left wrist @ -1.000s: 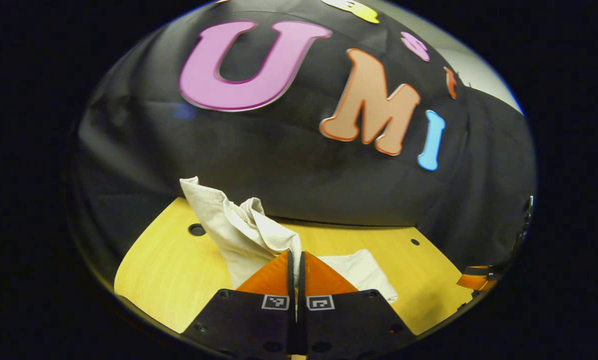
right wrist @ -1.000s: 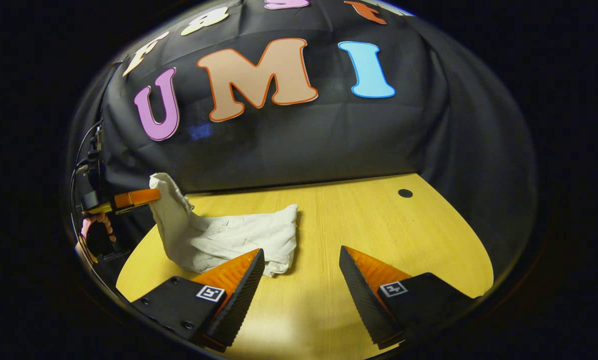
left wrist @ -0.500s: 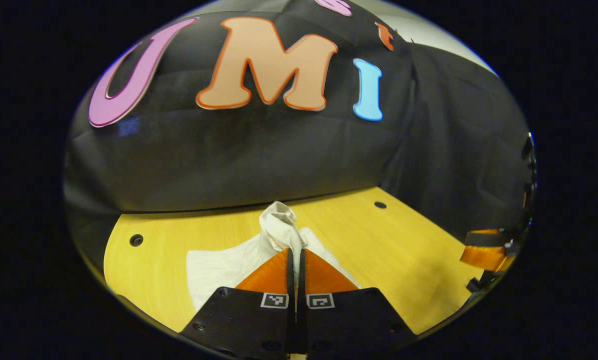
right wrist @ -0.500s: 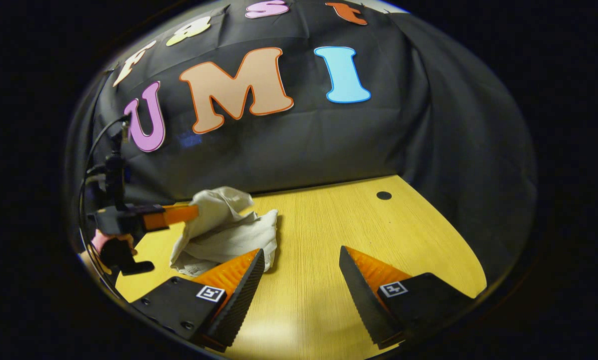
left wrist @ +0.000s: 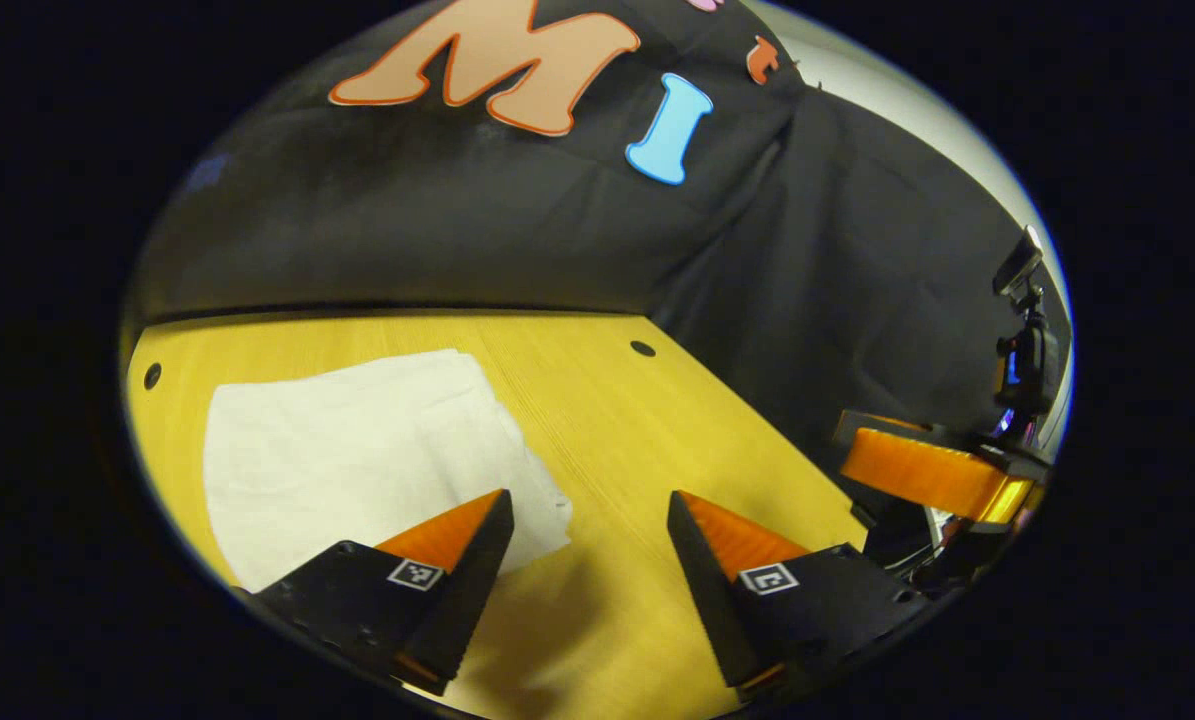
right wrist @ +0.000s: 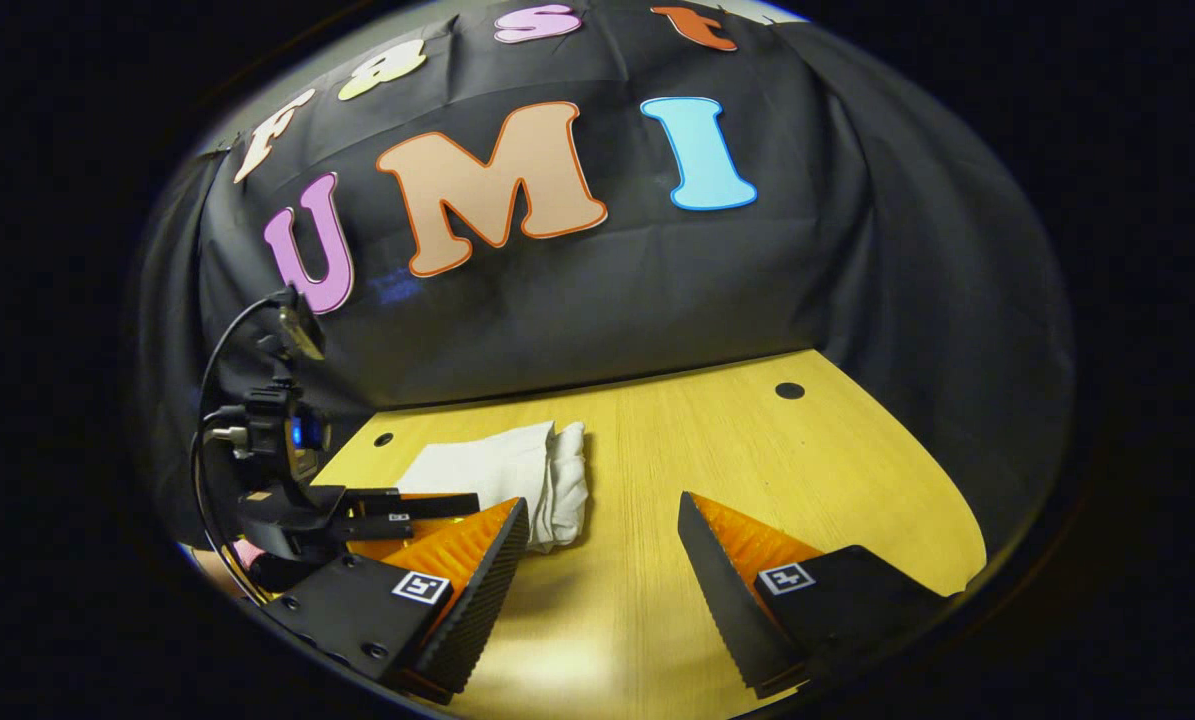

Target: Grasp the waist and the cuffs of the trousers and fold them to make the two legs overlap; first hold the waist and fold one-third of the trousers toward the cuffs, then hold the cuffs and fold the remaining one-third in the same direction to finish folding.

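Observation:
The pale trousers (left wrist: 357, 450) lie folded in a flat rectangle on the wooden table (left wrist: 617, 420). In the left gripper view my left gripper (left wrist: 587, 505) hovers open just off the bundle's near right corner, with nothing between its fingers. In the right gripper view the same folded trousers (right wrist: 512, 475) lie left of centre, stacked edges facing right. My right gripper (right wrist: 602, 510) stands open over bare table to the right of the bundle. The left gripper (right wrist: 397, 505) also appears there, low beside the bundle's near left side. The right gripper (left wrist: 917, 470) appears at the right edge of the left gripper view.
Black cloth closes the back and right of the booth. Small round holes (left wrist: 642, 348) (right wrist: 789, 390) sit in the tabletop near its back edge, and another hole (left wrist: 152, 376) at the far left. Bare wood stretches to the right of the trousers.
My left gripper carried the lifted end of the trousers over, laid it flat on the bundle, opened and drew back. The right gripper stayed open, almost still.

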Demonstrator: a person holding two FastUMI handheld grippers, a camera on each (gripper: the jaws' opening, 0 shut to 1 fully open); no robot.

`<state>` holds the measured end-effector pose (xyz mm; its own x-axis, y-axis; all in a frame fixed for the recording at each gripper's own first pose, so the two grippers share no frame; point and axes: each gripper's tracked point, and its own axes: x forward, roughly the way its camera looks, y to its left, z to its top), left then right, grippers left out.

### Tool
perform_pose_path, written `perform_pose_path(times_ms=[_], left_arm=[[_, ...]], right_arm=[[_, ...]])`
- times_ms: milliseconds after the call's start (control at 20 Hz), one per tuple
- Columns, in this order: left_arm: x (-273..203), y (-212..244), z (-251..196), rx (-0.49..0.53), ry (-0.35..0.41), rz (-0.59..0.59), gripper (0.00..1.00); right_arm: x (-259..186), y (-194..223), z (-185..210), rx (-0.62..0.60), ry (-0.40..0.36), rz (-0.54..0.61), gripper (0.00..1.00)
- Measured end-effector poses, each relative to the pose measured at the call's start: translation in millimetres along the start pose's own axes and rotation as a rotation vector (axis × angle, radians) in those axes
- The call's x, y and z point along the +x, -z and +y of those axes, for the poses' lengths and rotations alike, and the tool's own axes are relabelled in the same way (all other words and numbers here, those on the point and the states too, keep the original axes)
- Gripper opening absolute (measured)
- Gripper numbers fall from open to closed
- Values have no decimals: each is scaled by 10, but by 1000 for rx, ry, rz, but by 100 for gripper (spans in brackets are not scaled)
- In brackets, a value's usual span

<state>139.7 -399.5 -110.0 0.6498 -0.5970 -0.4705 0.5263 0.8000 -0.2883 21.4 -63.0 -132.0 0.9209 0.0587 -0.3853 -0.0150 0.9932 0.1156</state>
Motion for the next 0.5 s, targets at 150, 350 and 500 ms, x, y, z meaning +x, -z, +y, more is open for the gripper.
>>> perform_pose_path(times_ms=[150,350,500], left_arm=[[-372,-46,192,20,-95,-26,94],[-975,-221,491,46,-244,-105,93],[-1313,-254,735,49,-368,-139,93]], right_arm=[[-17,51,126,-10,-18,4,96],[-65,123,326,-4,-48,3,96],[-126,116,422,-12,-58,-24,96]])
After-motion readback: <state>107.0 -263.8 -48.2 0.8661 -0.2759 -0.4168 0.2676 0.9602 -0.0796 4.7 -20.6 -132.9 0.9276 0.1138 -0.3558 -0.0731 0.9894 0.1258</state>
